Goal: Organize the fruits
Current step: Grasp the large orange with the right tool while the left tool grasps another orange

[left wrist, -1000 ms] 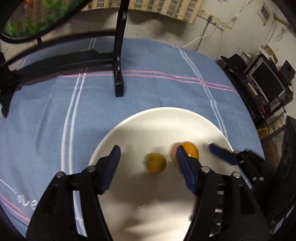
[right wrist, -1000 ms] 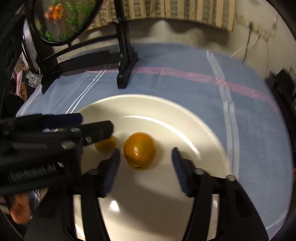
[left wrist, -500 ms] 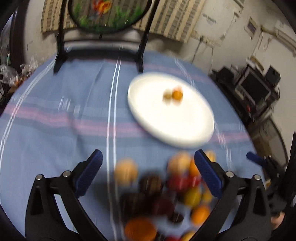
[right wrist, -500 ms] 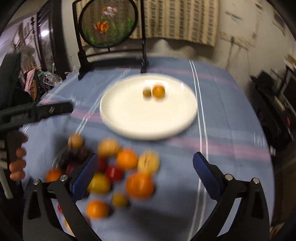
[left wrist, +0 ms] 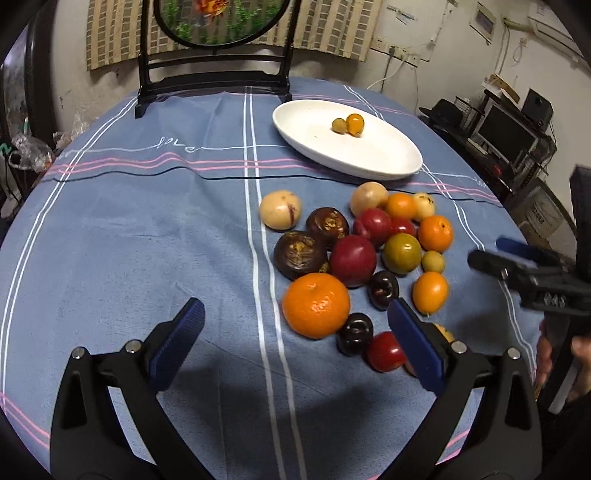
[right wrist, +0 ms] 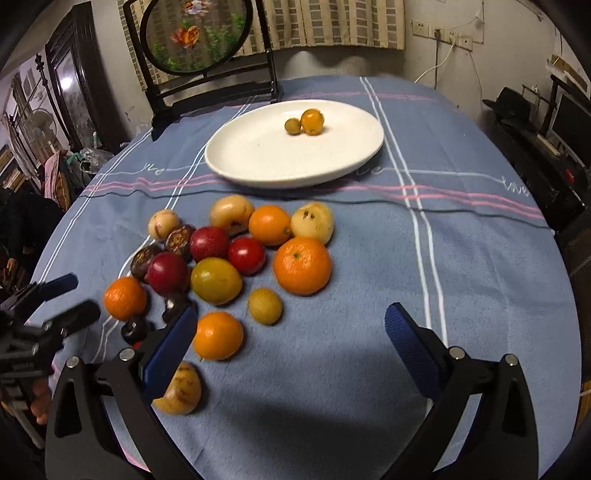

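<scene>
Hovering over the blue striped cloth [left wrist: 129,229] on the desk, the left hand-held gripper [left wrist: 295,332] has just been opening; its jaws stand wide with nothing between the pads, though a big orange [left wrist: 316,305] lies on the cloth ahead of them. The right hand-held gripper [right wrist: 291,334] has likewise just been opening and holds nothing; a small orange [right wrist: 218,335] sits just beside its left finger [right wrist: 171,347]. Mixed fruits [right wrist: 236,258] lie heaped on the cloth near both grippers. Beyond the heap, a white plate [right wrist: 258,162] carries two small fruits that touch each other, one orange [right wrist: 312,121], one greenish [right wrist: 293,126]. A round screen on a dark stand [right wrist: 194,33] rises behind the plate.
</scene>
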The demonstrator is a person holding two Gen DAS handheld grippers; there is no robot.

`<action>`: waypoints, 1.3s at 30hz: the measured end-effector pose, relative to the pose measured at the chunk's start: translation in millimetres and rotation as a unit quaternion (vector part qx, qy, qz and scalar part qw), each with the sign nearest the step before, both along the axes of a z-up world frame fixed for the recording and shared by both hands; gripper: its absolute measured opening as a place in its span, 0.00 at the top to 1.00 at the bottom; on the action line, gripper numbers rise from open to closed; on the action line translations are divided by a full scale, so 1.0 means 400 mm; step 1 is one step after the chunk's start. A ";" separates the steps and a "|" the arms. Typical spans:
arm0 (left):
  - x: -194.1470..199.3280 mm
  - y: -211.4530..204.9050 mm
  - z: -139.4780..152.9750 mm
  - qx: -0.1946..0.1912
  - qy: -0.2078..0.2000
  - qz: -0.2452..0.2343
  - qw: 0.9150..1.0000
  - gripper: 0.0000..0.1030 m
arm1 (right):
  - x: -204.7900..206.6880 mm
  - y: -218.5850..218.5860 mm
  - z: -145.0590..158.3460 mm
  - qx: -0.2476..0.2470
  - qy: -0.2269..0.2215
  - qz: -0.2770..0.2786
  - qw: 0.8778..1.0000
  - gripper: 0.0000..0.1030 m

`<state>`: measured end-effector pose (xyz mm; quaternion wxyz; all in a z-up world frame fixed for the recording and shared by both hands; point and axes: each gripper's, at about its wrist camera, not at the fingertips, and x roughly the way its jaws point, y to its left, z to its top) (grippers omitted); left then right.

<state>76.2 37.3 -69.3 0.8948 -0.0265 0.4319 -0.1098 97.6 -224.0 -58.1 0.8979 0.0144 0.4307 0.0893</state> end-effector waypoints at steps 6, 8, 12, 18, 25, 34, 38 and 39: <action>-0.009 -0.008 -0.004 0.002 0.002 -0.008 1.000 0.02 | 0.064 -0.009 -0.033 0.004 0.017 -0.006 1.000 0.25; -0.010 -0.008 -0.003 0.001 0.003 -0.010 1.000 0.02 | 0.088 0.003 -0.055 -0.007 0.029 -0.003 1.000 0.26; -0.003 -0.004 -0.006 -0.001 0.009 -0.006 1.000 0.02 | 0.141 0.006 -0.108 0.047 0.062 0.022 0.997 0.58; 0.006 -0.004 -0.009 -0.002 0.017 -0.006 1.000 0.02 | 0.091 -0.028 -0.057 0.074 0.039 0.007 0.996 0.58; 0.016 -0.032 -0.032 0.002 0.032 -0.018 0.999 0.02 | 0.014 -0.049 -0.016 0.077 0.022 0.003 0.997 0.57; 0.068 -0.025 -0.073 -0.036 0.069 -0.010 0.997 0.29 | -0.019 -0.041 0.001 0.090 0.015 0.015 0.996 0.57; 0.076 -0.036 -0.086 -0.047 0.077 -0.019 0.996 0.30 | -0.023 -0.034 -0.004 0.094 0.017 0.020 0.995 0.57; 0.076 -0.038 -0.085 -0.048 0.072 -0.019 0.996 0.37 | -0.024 -0.033 -0.004 0.095 0.017 0.022 0.995 0.57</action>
